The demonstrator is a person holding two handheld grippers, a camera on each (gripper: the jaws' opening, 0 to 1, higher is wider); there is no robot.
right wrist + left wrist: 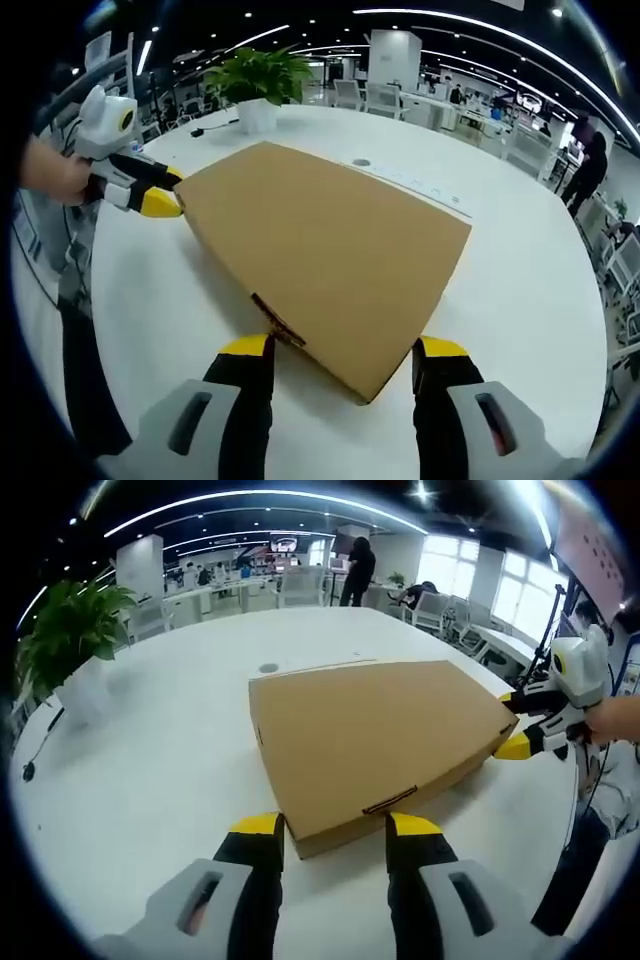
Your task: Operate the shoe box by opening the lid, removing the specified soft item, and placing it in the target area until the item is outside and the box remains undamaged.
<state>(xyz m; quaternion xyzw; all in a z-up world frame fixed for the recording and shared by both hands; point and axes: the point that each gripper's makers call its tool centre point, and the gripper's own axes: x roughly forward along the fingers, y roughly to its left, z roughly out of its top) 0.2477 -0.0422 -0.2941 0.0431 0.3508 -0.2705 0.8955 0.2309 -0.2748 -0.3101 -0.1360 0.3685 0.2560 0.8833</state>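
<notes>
The closed shoe box [385, 742] is seen flat on the white tabletop [150, 780], bracketed end to end by the left gripper [334, 832] and right gripper [345, 354], fingers spread and empty.

A wide white round-edged bench [150, 770] carries a leafy green plant in a white pot [70, 640] near its far edge, with a thin black cable [40, 745] trailing beside it. Behind stand white office chairs [440, 610] and a dark-clothed standing person [358, 570].
</notes>
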